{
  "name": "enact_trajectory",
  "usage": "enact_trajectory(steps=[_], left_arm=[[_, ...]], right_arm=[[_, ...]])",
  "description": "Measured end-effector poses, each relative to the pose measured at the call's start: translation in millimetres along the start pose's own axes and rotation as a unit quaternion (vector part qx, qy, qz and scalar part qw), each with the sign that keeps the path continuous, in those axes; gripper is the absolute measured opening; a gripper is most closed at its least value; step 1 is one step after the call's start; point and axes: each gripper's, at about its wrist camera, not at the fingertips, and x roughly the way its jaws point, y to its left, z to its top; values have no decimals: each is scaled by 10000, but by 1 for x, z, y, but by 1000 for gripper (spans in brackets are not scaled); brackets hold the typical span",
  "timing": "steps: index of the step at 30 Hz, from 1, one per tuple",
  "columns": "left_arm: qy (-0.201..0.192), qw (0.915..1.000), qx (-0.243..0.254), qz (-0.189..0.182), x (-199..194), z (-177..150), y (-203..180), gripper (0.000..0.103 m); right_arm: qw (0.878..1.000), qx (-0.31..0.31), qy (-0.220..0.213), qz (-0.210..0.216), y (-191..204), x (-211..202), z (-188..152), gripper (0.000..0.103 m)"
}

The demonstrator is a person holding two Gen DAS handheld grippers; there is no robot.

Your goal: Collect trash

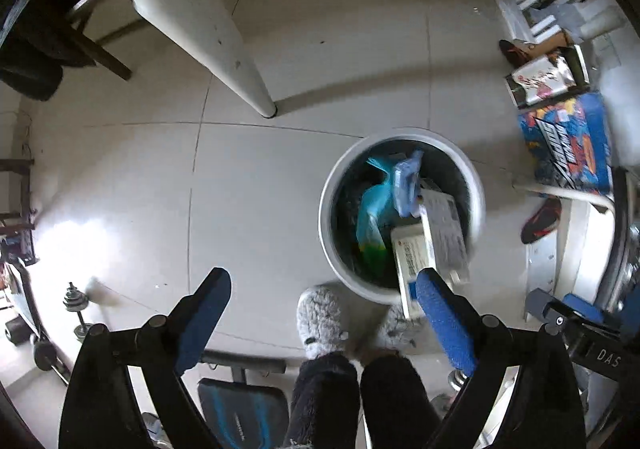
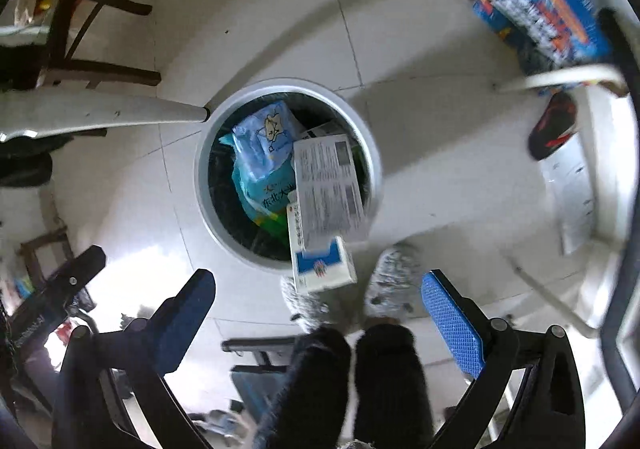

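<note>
**Boxes over the bin, both tongs empty**

I hold both tongs above the white trash bin [image 2: 372, 153], and both are spread wide with nothing between the pads: the left gripper [image 1: 320, 301] and the right gripper [image 2: 318, 295] alike. The trash sits at the bin's near rim: a flat white carton [image 2: 328, 185] with printed text and a blue-and-white box [image 2: 322, 263] under it, both blurred, so I cannot tell whether they rest on the rim or are dropping in. Deeper inside lies a blue plastic bag [image 2: 266, 141] against the dark liner.

I judge the cartons light, stiff and easily dented; I would pinch one across its thin sides, near an end. The bag looks soft and slippery, best gathered at a fold.

The floor [image 1: 140, 189] is pale glossy tile with strong glare. A white table leg [image 1: 224, 49] stands near the bin's far rim, and my grey slippers [image 1: 320, 321] at its near rim. Colourful boxes [image 1: 568, 145] and a red shoe [image 1: 540, 221] clutter the right side.
</note>
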Motion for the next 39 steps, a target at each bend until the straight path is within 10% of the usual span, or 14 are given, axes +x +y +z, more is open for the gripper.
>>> enact_trajectory(steps=[26,39], left_arm=[[-620,9841,564,-1565,-365,-92,-33,95],[-1070,9717,664,-1998,-448,-123,-17,95]], right_arm=[[9898,-582,-934,904,40,-437,-171,103],[9802,-730,-1210,1388,47,-523,-218,103]])
